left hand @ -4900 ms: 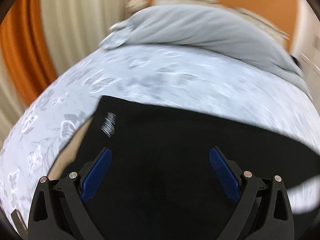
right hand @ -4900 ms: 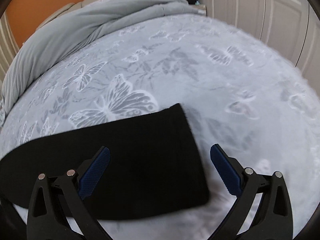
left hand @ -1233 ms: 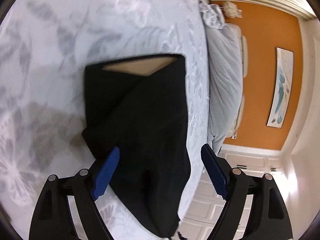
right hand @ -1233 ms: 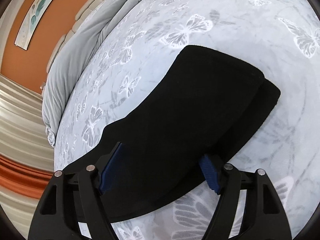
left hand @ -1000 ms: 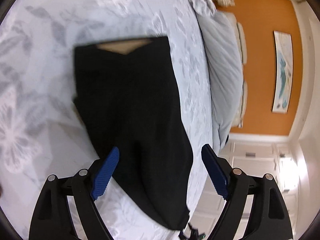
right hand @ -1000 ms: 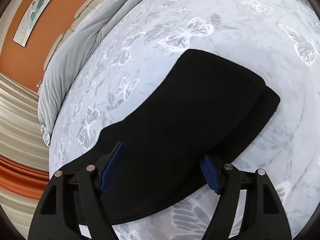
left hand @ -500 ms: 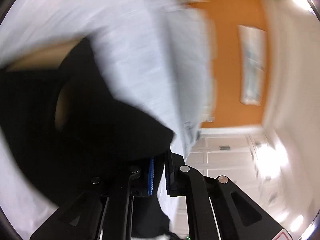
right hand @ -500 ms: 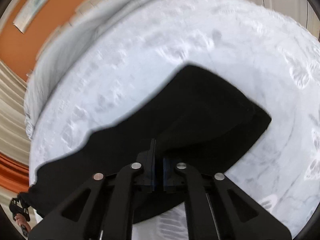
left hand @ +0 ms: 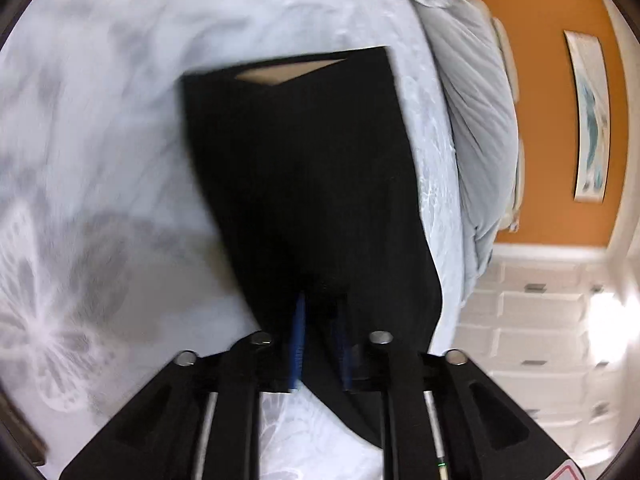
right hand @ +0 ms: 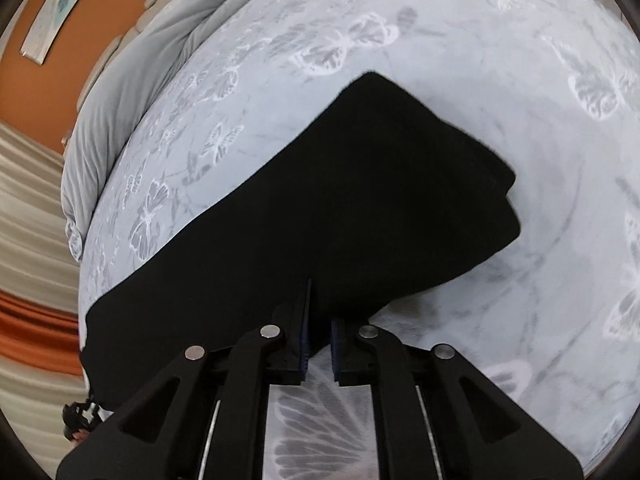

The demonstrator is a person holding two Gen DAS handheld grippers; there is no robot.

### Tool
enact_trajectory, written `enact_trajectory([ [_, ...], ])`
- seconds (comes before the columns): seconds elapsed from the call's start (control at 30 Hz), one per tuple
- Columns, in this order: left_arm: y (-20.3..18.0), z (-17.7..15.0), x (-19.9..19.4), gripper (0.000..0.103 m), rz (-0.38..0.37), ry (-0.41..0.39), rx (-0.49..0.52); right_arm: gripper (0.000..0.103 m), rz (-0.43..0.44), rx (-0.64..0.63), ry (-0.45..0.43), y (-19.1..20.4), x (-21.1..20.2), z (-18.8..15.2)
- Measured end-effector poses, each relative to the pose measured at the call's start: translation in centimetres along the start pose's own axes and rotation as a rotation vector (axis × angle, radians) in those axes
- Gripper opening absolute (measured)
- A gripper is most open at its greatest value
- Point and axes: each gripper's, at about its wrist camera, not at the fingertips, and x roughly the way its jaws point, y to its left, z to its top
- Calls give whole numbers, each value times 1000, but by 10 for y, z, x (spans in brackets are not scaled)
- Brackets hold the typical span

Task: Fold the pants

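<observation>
Black pants (left hand: 304,184) lie partly folded on the bedspread (left hand: 100,128).

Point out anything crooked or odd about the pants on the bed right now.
The black pants are folded unevenly: at the far end the upper layer sits offset from the lower, leaving a stepped edge. Otherwise nothing stands out on the butterfly bedspread.

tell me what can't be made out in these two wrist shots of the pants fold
- Left wrist view: motion blur smears the black pants; the fabric hides whether the left gripper pads actually press it.
- Right wrist view: the right gripper fingers cover the pants' near edge.
- Right wrist view: the small dark object at the lower left is cut off by the lens rim.
</observation>
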Motion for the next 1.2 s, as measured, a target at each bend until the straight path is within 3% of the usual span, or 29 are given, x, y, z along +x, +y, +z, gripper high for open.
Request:
enact_trajectory([
  [0.07,-10,4,-11,55,-5,-72,18,15,31,49,10,-4,2,2],
  [0.1,-14,3,-20,59,-26,-122,24,16,50,77,8,-4,3,4],
  [0.17,-17,7,-30,83,-37,-167,35,34,90,114,5,-6,3,6],
  [0.27,-11,21,-23,84,-4,-165,-12,41,103,108,-17,0,2,7],
  [0.33,-1,29,-8,79,-3,-123,-57,40,52,60,-43,9,2,7],
  [0.4,-3,32,0,46,-5,-149,-43,15,-11,2,-69,17,3,6],
  [0.43,-4,35,-6,3,-17,-158,-16,4,-44,-25,-79,21,2,7],
  [0.53,-29,32,-38,5,-147,-249,138,4,28,-57,-168,31,-22,5],
  [0.57,-43,26,-49,6,-105,-300,245,4,47,-87,-209,33,-34,4],
  [0.6,-46,25,-46,7,-12,-321,290,4,29,-107,-222,34,-38,4],
  [0.63,-38,28,-37,7,73,-303,274,4,8,-107,-208,30,-35,5],
  [0.7,4,37,-11,6,164,-197,101,4,-28,-53,-127,14,-16,8],
  [0.77,21,38,-15,7,71,-193,-3,4,-40,-19,-80,3,-7,6],
  [0.8,15,36,-23,7,45,-205,11,4,-28,-12,-78,1,-7,7],
  [0.9,-4,20,-37,7,82,-236,105,4,12,-20,-95,6,-16,8],
  [1.0,-14,7,-48,7,89,-258,115,4,69,-27,-127,11,-31,6],
  [1.13,18,15,-34,8,171,-183,-16,4,3,7,3,-10,-1,5],
  [1.2,14,19,-32,14,199,-185,-14,10,20,-18,-7,-9,-6,8],
])
